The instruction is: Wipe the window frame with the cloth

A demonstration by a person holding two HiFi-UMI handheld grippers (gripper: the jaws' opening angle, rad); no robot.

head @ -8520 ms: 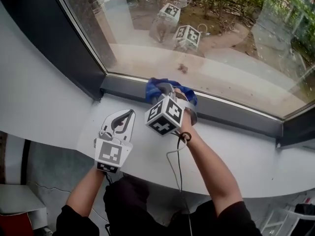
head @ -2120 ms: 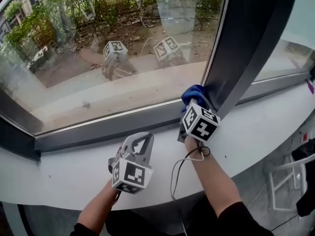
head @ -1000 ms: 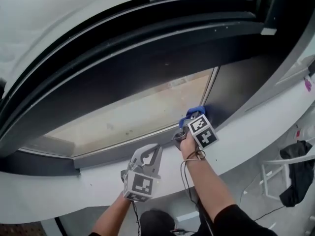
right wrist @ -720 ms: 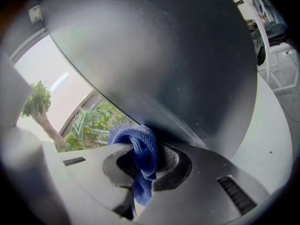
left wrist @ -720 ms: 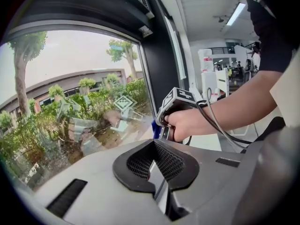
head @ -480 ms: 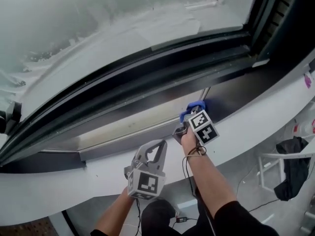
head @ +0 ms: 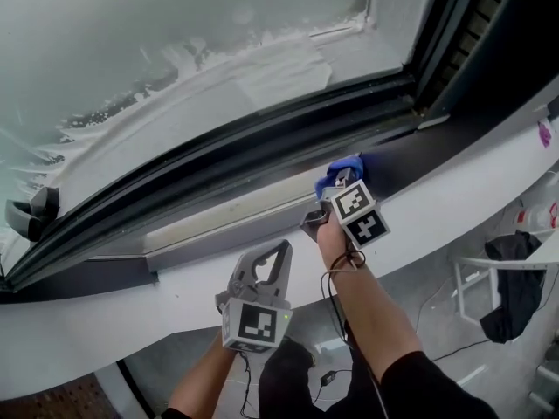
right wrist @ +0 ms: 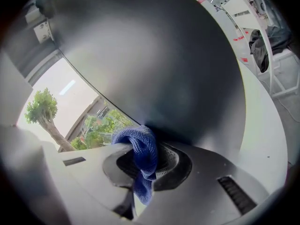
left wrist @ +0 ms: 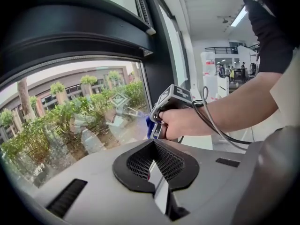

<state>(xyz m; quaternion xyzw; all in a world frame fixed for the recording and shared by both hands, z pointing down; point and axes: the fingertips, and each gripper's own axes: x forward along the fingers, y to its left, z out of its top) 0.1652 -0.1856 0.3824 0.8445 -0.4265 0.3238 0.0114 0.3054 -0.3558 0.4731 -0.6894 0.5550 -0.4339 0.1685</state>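
Note:
A blue cloth (head: 341,171) is bunched in my right gripper (head: 342,180), which is shut on it and presses it against the dark window frame (head: 397,151) where the bottom rail meets the upright post. In the right gripper view the cloth (right wrist: 143,156) fills the jaws of that gripper (right wrist: 140,175) and touches the dark post (right wrist: 164,69). My left gripper (head: 278,253) hangs over the white sill, shut and holding nothing. The left gripper view has its own jaws (left wrist: 157,182) closed, with the right gripper (left wrist: 154,122) and a bit of cloth (left wrist: 149,124) ahead by the glass.
The white sill (head: 454,182) runs below the frame, with a small purple mark (head: 543,133) at its far right. Beyond the sill's edge stands a white rack with a dark garment (head: 507,286). The window pane (left wrist: 79,116) shows plants outside.
The cloth has travelled right along the bottom rail to the upright post and stays there. The head view has tilted upward, showing more of the upper frame. The left gripper stays shut over the sill.

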